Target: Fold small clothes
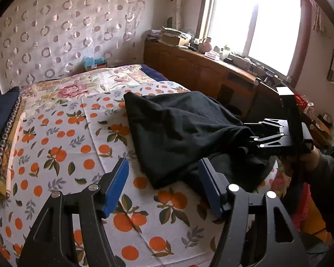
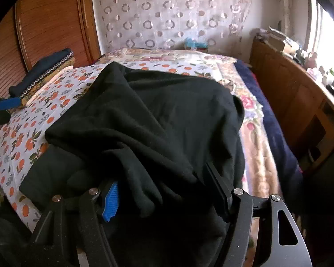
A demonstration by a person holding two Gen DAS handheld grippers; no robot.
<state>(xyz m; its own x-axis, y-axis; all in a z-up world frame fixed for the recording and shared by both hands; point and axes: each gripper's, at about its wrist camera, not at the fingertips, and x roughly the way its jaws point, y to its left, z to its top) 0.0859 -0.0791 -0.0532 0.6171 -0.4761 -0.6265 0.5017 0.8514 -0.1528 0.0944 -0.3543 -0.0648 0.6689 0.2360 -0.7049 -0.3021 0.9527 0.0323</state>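
Now, mid-fold on the bed [image 1: 55, 133], with its sheet of orange fruit. Black garment [image 1: 178, 129] lying bunched in the middle and right of the left wrist view, one flap pulled up toward the right edge of the frame. Left hand-held gripper [image 1: 162, 178] low in that view, blue pads [image 1: 115, 184] wide apart, nothing between them, only the near edge of the cloth just past the right pad. Right hand-held gripper [image 2: 167, 191] at the bottom of the right wrist view, with a thick fold of the black cloth draped between its jaws; blue pad showing on one side, the other side hidden by cloth, so cannot tell for sure whether squeezing or only cupping it. Same right hand-held gripper also seen at the right of the left wrist view, cloth running into it, lifted a bit off the bed. Navy cushion [image 1: 2, 120] with shiny beads at the left edge, well away from the cloth. Wooden cabinet [image 1: 200, 71] under the bright window, upper right, not part of the job. Step in hand, by the look of it: carrying one side of the garment over to lay it flat. Next move likely calls for the empty left one to reach the loose near corner, pinch it, then pull the cloth smooth together before folding in half.
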